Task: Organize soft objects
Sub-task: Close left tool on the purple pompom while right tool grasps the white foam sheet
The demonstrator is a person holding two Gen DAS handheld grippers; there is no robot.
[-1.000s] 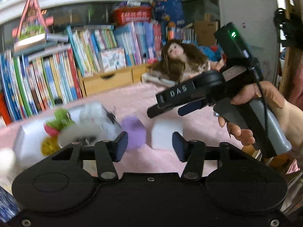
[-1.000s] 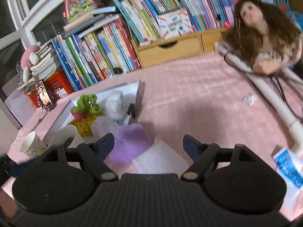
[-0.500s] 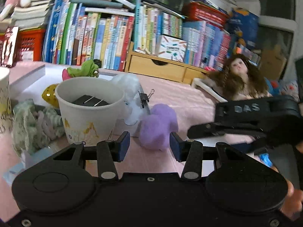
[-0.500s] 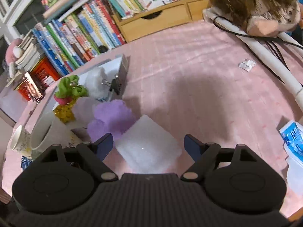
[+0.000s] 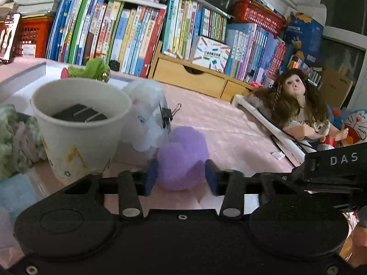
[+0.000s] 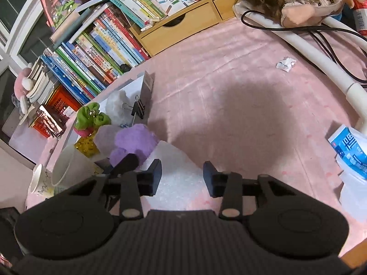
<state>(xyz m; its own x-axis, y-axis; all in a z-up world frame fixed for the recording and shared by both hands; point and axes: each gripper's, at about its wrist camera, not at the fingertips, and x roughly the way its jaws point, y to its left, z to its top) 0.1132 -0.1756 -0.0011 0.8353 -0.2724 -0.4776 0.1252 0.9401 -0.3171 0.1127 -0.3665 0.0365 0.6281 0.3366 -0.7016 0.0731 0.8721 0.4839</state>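
Backdrop: pink cloth (image 6: 229, 87) covers the table, picture books packed along the far edge.
Far left: paper cup (image 5: 78, 123) with dark clips inside, nearer now than a second ago.
Left gripper (image 5: 181, 176): it has dropped low and clamped down; both blue pads pinch the purple pompom (image 5: 183, 160), which sits on the cloth just right of the cup.
Right gripper (image 6: 182, 176): jaws closing, white foam block (image 6: 174, 167) between them, pads not clearly pressing yet.
Meaning: two soft pieces nearly secured, lift likely next.
Writing: "DAS" on the right tool, seen from the left wrist camera; book box text too small to read.
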